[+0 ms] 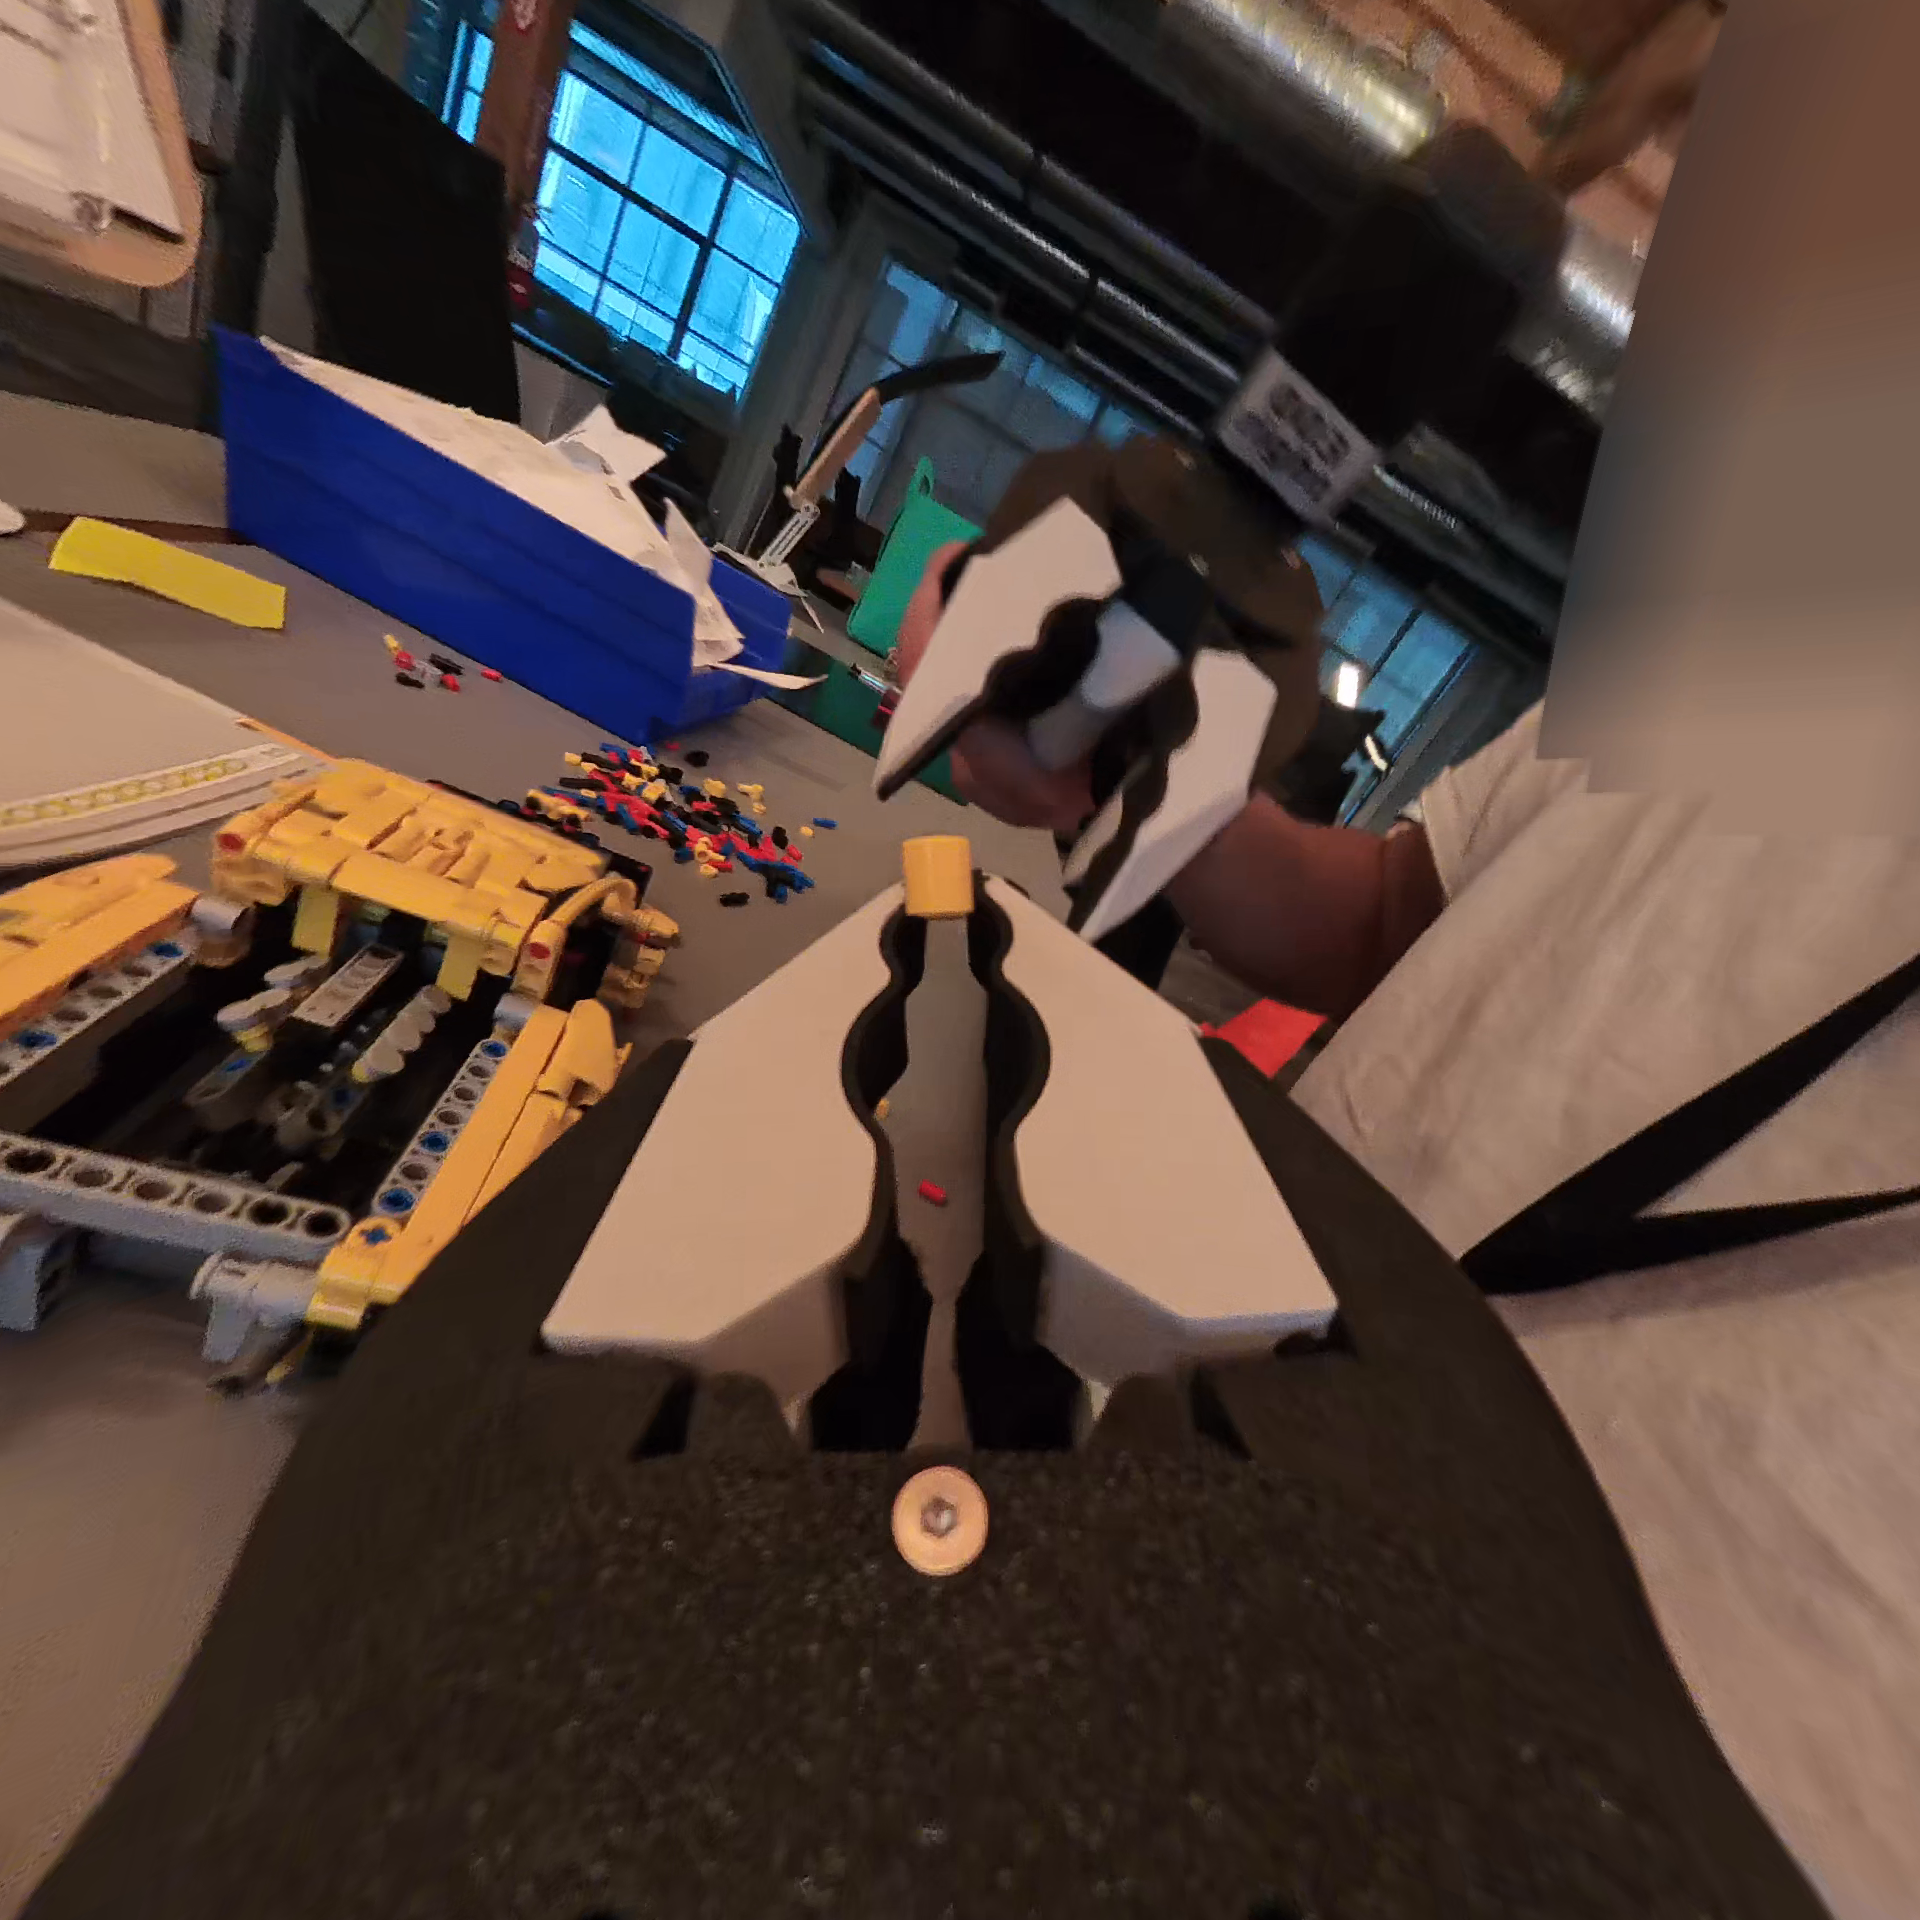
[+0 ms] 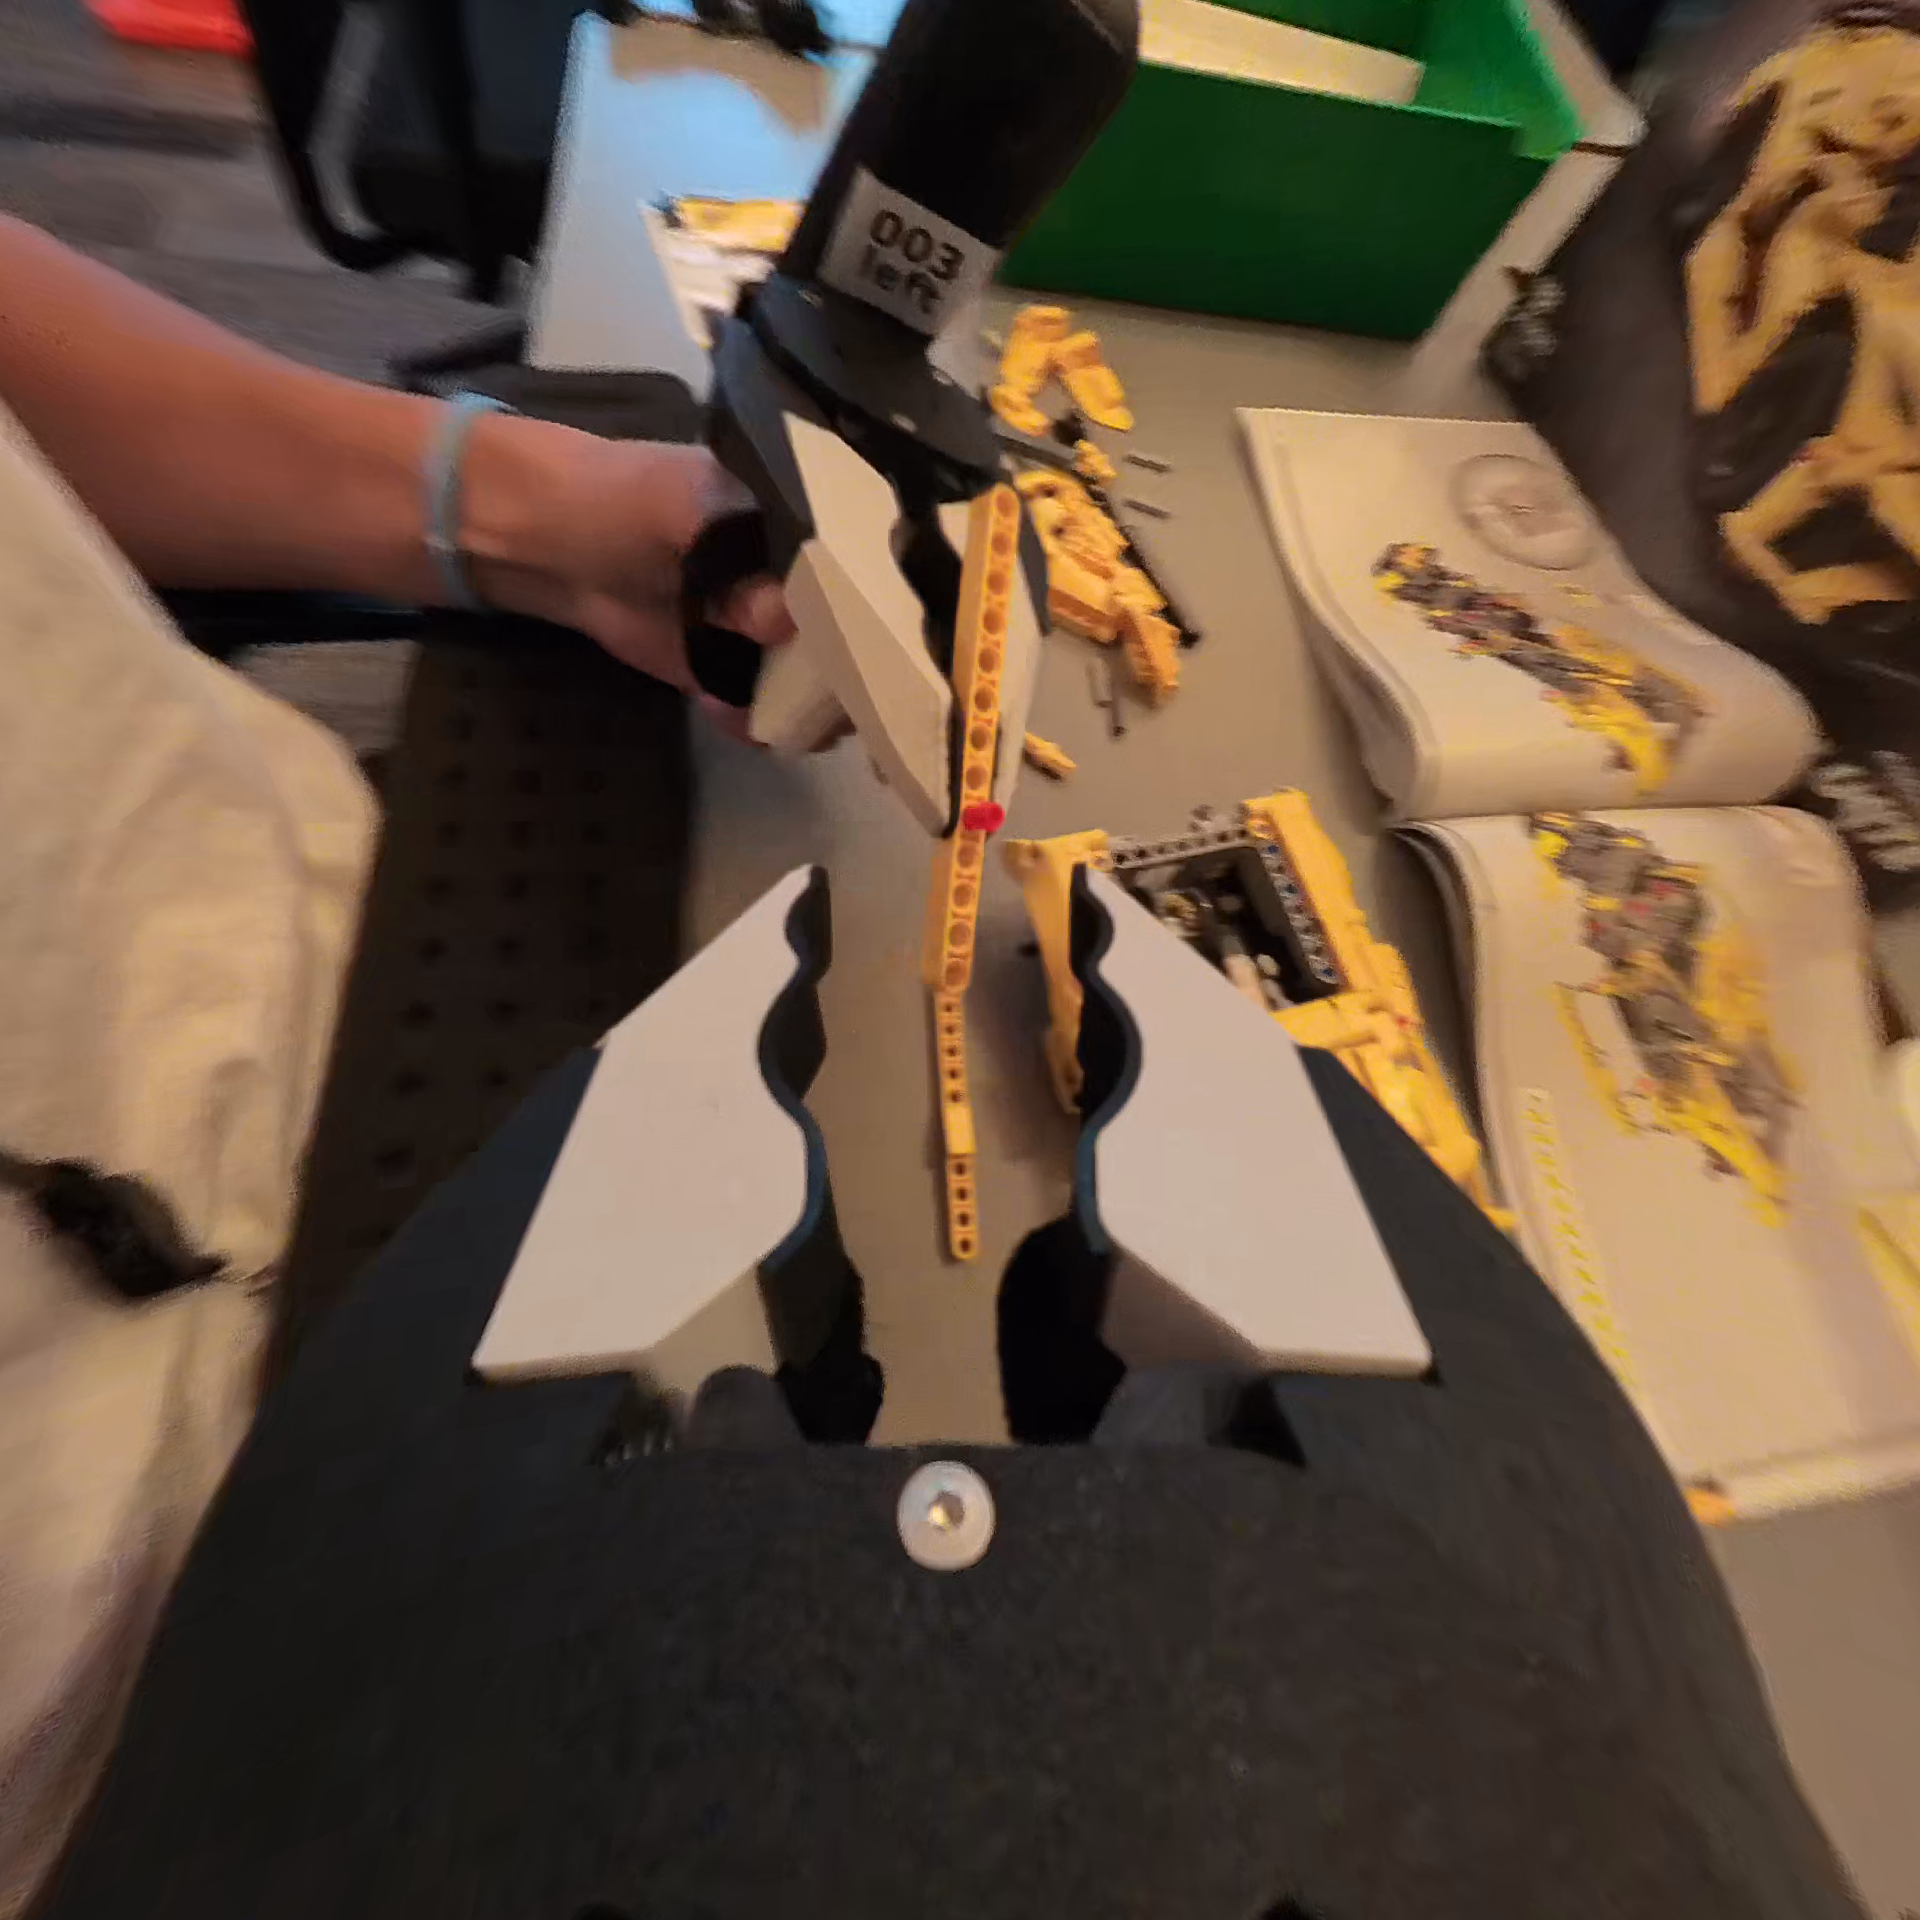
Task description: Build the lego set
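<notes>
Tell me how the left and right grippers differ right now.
The left gripper is shut on a long yellow beam; the right gripper is open and holds nothing. In the right wrist view, the left gripper is lifted above the table with the beam hanging down through its fingers, while the right gripper's fingers stand wide apart on either side of the beam's lower end. Both have pale fingers with wavy black inner edges on a black body.

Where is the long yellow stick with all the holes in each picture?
Left wrist view: only the end of the long yellow beam shows, poking out between the tips of the left gripper, just above the middle.
Right wrist view: the whole beam runs down the middle, held by the left gripper, above the open right gripper.
Shared landmark: the half-built yellow model on the table.
</notes>
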A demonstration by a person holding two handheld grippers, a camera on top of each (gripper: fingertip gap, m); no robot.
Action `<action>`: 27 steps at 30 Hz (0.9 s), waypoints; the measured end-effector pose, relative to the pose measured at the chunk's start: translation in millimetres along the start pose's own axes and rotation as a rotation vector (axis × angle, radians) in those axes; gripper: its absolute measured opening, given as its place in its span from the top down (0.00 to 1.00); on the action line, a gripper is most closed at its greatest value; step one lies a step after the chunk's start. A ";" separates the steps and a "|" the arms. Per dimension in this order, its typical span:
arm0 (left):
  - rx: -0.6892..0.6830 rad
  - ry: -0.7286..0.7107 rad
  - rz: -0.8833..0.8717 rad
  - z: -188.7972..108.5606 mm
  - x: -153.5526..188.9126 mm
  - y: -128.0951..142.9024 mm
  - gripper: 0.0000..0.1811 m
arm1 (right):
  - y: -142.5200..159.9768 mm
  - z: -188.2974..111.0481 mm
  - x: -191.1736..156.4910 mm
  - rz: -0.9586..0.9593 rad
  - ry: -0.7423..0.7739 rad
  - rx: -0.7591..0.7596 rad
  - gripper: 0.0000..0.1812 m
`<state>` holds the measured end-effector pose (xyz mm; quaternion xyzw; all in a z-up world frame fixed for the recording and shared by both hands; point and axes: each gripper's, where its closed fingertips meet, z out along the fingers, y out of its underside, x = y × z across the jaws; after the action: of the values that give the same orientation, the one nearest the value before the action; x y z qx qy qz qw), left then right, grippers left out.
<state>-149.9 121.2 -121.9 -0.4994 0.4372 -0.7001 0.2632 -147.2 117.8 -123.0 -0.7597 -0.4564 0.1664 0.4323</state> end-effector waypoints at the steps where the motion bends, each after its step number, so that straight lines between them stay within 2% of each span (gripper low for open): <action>1: 0.014 -0.008 -0.033 -1.3 -4.0 -1.4 0.96 | 2.1 6.4 1.9 -0.030 0.064 -0.024 0.74; 5: 0.067 0.001 -0.129 -5.0 -9.5 -6.2 0.96 | 1.1 24.3 7.1 -0.187 0.270 -0.055 0.74; 7: 0.065 0.008 -0.153 -4.8 -10.1 -5.1 0.96 | -7.9 23.9 12.3 -0.256 0.361 -0.014 0.85; 9: 0.068 0.015 -0.166 -4.2 -9.8 -4.8 0.96 | -11.8 25.1 13.9 -0.300 0.403 -0.013 0.89; 13: 0.066 0.028 -0.175 -3.7 -8.0 -4.4 0.96 | -1.4 31.0 19.2 -0.351 0.441 -0.087 0.89; 19: 0.064 0.020 -0.180 -3.6 -9.8 -3.3 0.96 | 0.8 31.2 22.5 -0.393 0.484 -0.114 0.92; 20: 0.066 0.021 -0.184 -3.8 -9.9 -3.4 0.96 | 2.3 32.8 20.5 -0.388 0.459 -0.128 0.96; 23: 0.068 0.020 -0.181 -4.5 -10.2 -3.8 0.96 | 1.2 32.7 22.2 -0.467 0.501 -0.141 0.96; 27: 0.036 -0.006 -0.180 -3.2 -14.5 1.0 0.96 | 8.6 31.5 22.3 -0.309 0.461 -0.114 0.94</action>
<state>-147.7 133.5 -129.9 -0.5338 0.3771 -0.7273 0.2096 -151.1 150.5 -144.8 -0.7218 -0.4651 -0.1046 0.5018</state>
